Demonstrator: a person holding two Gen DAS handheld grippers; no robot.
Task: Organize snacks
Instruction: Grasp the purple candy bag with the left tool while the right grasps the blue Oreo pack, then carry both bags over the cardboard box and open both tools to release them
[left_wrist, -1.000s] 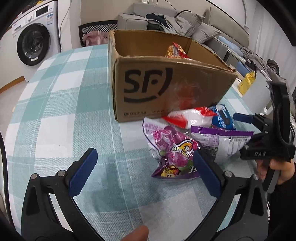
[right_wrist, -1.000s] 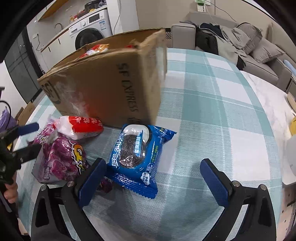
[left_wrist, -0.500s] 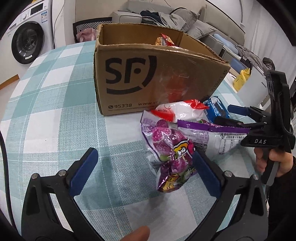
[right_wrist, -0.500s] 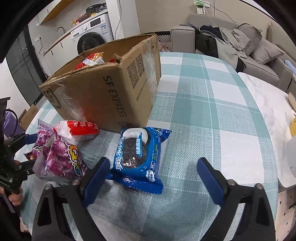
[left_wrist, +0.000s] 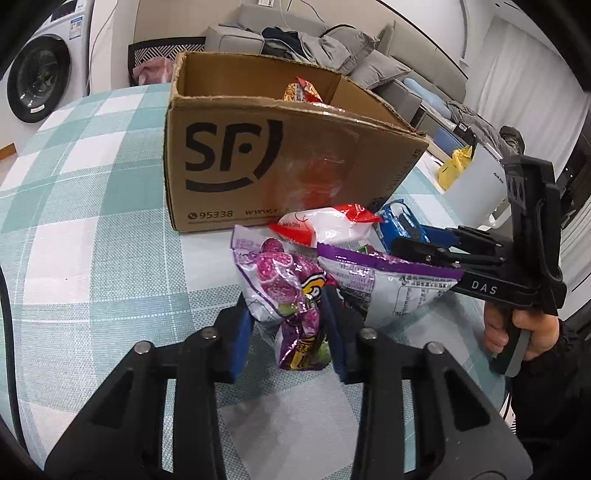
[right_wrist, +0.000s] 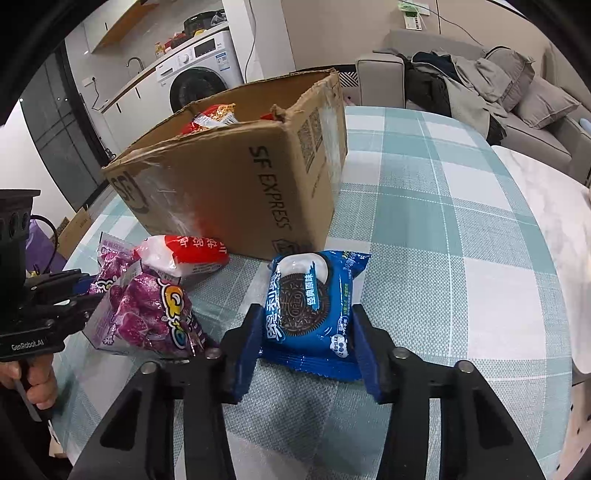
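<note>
Left hand-held gripper (left_wrist: 286, 332) is clamped on the lower end of the purple candy bag (left_wrist: 284, 291); the blue pads pinch the crinkled film from both sides, bag low over the checked bench (left_wrist: 92, 236). Right hand-held gripper (right_wrist: 308, 347) straddles the blue cookie pack (right_wrist: 314, 299): jaws closing, pads at the pack's two side edges and touching the wrapper, near end of the pack between them, pack flat on the bench. Both snacks sit just in front of the open SF cardboard box (left_wrist: 258, 162). Between them lies a white-and-red packet (left_wrist: 328, 227), close against the box wall, and a second purple-topped bag (left_wrist: 391, 284) sits just right of the candy bag, partly under the right gripper's fingers. Left wrist view only: that second bag's printed back, the box's SF logo face, a red-yellow packet (left_wrist: 301, 90) poking up inside the box, the person's hand (left_wrist: 524, 328) on the right gripper's handle. Right wrist view only: the cookie pack's full front, the box's "SF EXPRESS" side, the candy bag's front print, the other hand (right_wrist: 37, 380) on the left gripper's handle, more red packets (right_wrist: 210, 118) inside the box.
</note>
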